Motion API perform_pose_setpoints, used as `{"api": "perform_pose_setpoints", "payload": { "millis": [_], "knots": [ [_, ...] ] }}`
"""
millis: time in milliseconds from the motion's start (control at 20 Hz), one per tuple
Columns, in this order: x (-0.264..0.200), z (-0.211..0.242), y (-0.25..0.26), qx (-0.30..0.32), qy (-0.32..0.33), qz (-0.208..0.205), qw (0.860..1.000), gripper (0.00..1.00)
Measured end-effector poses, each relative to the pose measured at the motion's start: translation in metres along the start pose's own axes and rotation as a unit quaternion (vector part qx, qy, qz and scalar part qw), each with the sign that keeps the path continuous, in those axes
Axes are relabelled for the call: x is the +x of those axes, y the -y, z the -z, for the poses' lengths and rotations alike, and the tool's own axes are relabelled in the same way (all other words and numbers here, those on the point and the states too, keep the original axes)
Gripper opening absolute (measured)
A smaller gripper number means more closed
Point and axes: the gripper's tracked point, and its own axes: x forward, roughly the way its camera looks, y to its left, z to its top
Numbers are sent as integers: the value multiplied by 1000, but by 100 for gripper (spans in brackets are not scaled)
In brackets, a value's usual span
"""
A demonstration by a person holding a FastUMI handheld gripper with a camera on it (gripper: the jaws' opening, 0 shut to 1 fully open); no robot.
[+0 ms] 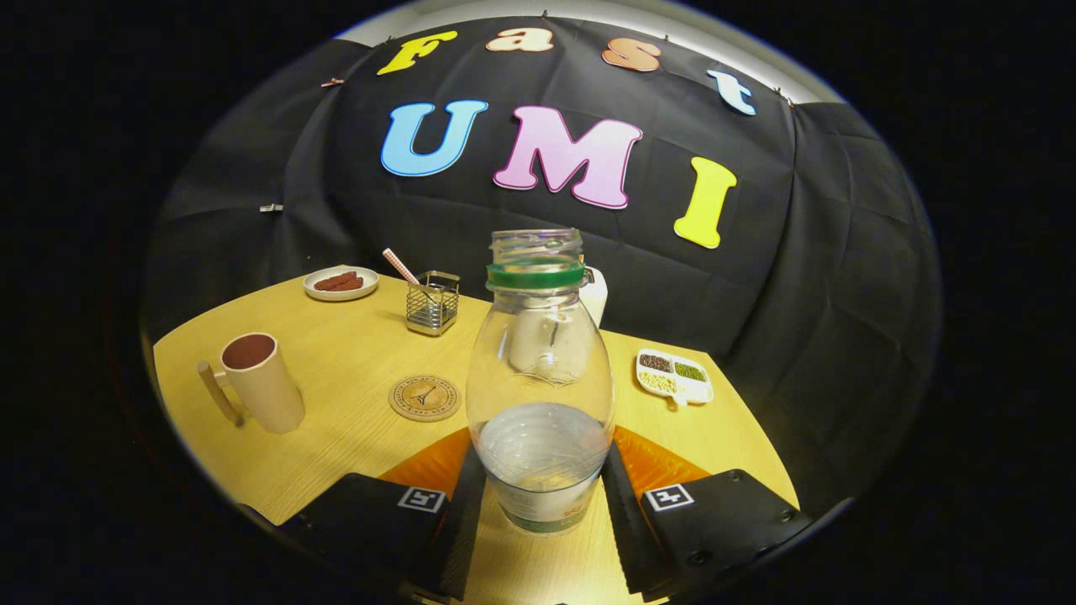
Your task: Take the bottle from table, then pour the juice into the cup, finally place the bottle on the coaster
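Gripper (pixel 542 504) jaws pinch the bottle (pixel 540 378) upright on the counter (pixel 336 420); coaster (pixel 424 397), cup (pixel 256 382), utensil holder (pixel 432 302) beyond-left, snack tray (pixel 674 376) right.

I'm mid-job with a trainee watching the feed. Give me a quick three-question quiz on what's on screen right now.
1. True or false: the bottle has its cap on.
2. Where do the tongs stand? A) spread wide, far short of the bottle; B) one finger on each side of the bottle's base; C) closed on the cup's handle.
3. Fill in: the coaster lies between the bottle and the ____.

Key
1. False: the neck above the green ring is open.
2. B. The fingers flank the base closely; whether both press on it cannot be told.
3. Cup, which stands on the table.
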Motion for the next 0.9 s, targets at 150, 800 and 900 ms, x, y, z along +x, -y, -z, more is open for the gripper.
{"api": "perform_pose_setpoints", "payload": {
  "millis": [150, 800, 900],
  "knots": [
    [0, -21, -13, -40, 4, -9, 999, 71],
    [1, -80, -69, -236, 26, -10, 971, 70],
    [2, -85, -80, -259, 31, -7, 965, 70]
  ]
}}
